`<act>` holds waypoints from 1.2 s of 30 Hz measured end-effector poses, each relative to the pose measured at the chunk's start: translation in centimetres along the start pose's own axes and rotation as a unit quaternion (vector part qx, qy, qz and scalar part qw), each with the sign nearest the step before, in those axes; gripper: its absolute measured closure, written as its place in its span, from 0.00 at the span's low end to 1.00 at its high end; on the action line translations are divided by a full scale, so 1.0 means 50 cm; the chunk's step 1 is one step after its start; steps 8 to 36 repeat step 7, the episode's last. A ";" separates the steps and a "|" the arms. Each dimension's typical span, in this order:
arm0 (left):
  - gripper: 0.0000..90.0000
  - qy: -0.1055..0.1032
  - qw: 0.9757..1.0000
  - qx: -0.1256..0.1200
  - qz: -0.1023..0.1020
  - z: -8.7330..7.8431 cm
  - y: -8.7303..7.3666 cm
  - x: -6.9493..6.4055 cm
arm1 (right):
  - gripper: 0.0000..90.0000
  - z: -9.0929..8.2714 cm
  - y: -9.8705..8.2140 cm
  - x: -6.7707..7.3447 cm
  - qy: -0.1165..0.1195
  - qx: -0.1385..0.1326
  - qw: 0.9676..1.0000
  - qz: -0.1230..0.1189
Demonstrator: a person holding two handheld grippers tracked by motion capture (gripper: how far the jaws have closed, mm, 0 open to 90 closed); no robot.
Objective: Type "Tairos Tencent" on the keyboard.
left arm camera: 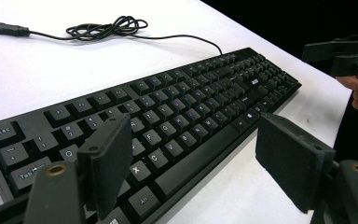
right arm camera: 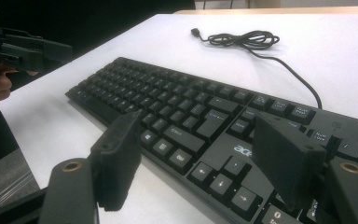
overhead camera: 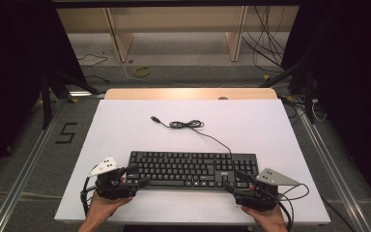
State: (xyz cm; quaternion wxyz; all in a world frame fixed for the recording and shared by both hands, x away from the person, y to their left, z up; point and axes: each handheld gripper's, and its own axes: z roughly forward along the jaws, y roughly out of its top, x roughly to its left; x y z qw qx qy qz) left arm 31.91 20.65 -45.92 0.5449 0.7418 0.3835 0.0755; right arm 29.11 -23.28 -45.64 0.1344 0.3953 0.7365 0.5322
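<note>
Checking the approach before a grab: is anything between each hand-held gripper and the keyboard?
Nothing visible. The left hand-held gripper and the right hand-held gripper sit open at opposite ends of the keyboard, with only bare table around; its cable lies behind it.

Lighting evenly from overhead — glaring brightest along the white table's [overhead camera: 125, 130] far edge, darkening at both sides, blurring softly throughout — casting faint shadows.

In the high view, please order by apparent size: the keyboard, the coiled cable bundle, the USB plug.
1. keyboard, by far the largest.
2. coiled cable bundle.
3. USB plug, the smallest.
The bundle and plug lie farther from the camera, but the order stays clear.
</note>
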 end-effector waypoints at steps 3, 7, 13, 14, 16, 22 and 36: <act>0.30 0.002 1.000 -0.003 -0.005 0.000 0.000 0.003 | 0.38 0.002 0.000 -0.001 -0.001 -0.001 1.000 -0.001; 0.30 0.005 1.000 -0.008 -0.003 -0.001 0.000 0.002 | 0.38 -0.001 0.000 -0.003 -0.003 -0.004 1.000 0.003; 0.30 0.005 1.000 -0.008 -0.003 -0.001 0.000 0.002 | 0.38 -0.001 0.000 -0.003 -0.003 -0.004 1.000 0.003; 0.30 0.005 1.000 -0.008 -0.003 -0.001 0.000 0.002 | 0.38 -0.001 0.000 -0.003 -0.003 -0.004 1.000 0.003; 0.30 0.005 1.000 -0.008 -0.003 -0.001 0.000 0.002 | 0.38 -0.001 0.000 -0.003 -0.003 -0.004 1.000 0.003; 0.30 0.005 1.000 -0.008 -0.003 -0.001 0.000 0.002 | 0.38 -0.001 0.000 -0.003 -0.003 -0.004 1.000 0.003; 0.30 0.005 1.000 -0.008 -0.003 -0.001 0.000 0.002 | 0.38 -0.001 0.000 -0.003 -0.003 -0.004 1.000 0.003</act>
